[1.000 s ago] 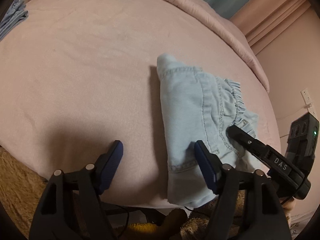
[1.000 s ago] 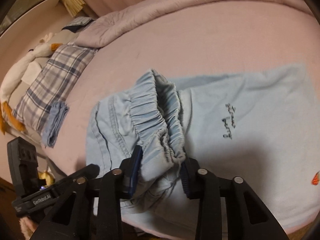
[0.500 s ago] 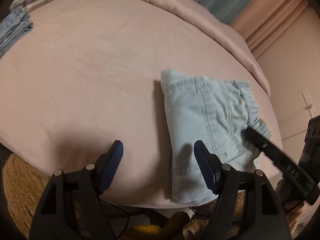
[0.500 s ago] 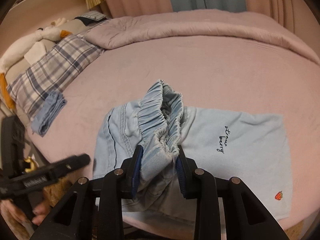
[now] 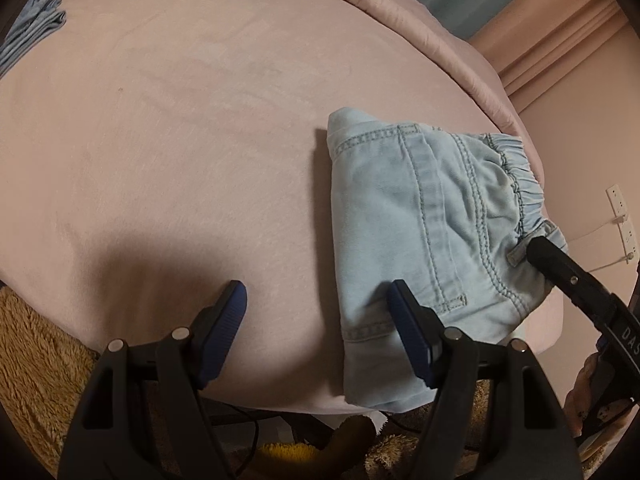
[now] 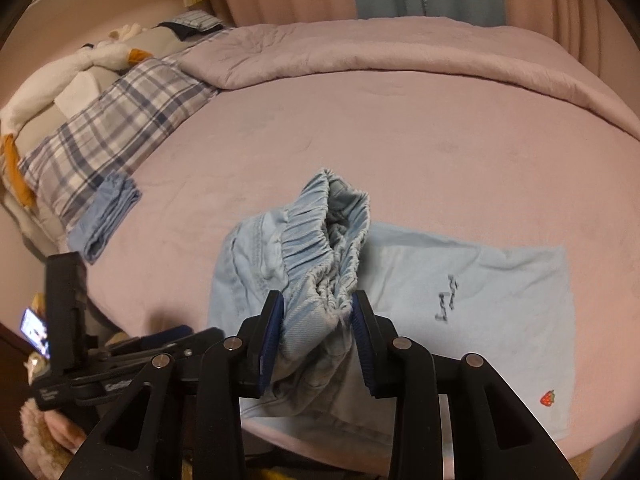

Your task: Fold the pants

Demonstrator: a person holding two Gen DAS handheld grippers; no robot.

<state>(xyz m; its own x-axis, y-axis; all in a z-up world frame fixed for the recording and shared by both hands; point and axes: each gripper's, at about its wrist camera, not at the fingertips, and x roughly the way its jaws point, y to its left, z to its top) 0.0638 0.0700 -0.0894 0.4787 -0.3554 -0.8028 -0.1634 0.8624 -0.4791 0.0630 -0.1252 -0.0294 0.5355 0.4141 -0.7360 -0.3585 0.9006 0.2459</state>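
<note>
Light-blue denim pants [image 5: 420, 240] lie folded near the front edge of the pink bed [image 5: 180, 140]. My right gripper [image 6: 318, 320] pinches their gathered elastic waistband [image 6: 324, 240] between its blue pads and holds that bunch lifted off the bed; its jaws are opening slightly with the fabric still between them. In the left wrist view the right gripper [image 5: 560, 268] comes in from the right at the waistband corner. My left gripper [image 5: 316, 308] hovers open over the bed just left of the pants, empty, its right finger above their lower left edge.
A pale-blue cloth with dark lettering and a strawberry emblem [image 6: 500, 300] lies flat right of the pants. A small folded blue cloth [image 6: 104, 216] and a plaid pillow [image 6: 112, 128] sit at the left. A rolled duvet [image 6: 400, 52] lines the far side. The bed edge is close in front.
The right gripper has risen and rolled level, drawing the waistband up with it, so more of the bed shows. The left gripper has stayed put and open.
</note>
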